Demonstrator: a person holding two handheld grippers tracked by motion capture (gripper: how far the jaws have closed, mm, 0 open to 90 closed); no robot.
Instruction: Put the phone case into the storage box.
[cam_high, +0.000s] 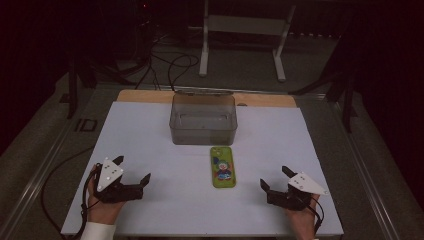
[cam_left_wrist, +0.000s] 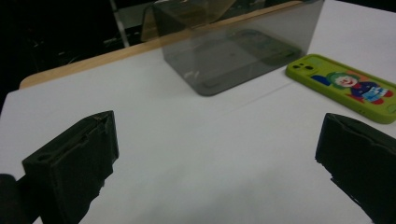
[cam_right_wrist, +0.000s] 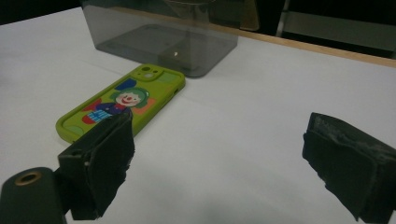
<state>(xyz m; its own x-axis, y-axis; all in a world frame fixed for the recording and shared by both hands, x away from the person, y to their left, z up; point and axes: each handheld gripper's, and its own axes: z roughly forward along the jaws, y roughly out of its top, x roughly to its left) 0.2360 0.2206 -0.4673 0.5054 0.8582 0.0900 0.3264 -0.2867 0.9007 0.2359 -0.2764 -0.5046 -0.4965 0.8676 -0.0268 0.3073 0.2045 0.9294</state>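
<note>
A green phone case (cam_high: 223, 167) with a clown picture lies flat on the white table top, just in front of a clear grey plastic box (cam_high: 203, 120). The case (cam_left_wrist: 346, 87) sits to the right in the left gripper view and at the left (cam_right_wrist: 121, 102) in the right gripper view. My left gripper (cam_high: 132, 170) rests open at the near left of the table, jaws wide apart with nothing between them (cam_left_wrist: 219, 154). At the near right, my right gripper (cam_high: 275, 178) is open too, empty (cam_right_wrist: 219, 158), a short way right of the case.
The white table top (cam_high: 150, 135) has a wooden strip along its far edge (cam_high: 145, 96). The box (cam_left_wrist: 238, 46) looks empty. Behind the table stand a white metal frame (cam_high: 245, 30) and cables on a dark floor (cam_high: 170, 65).
</note>
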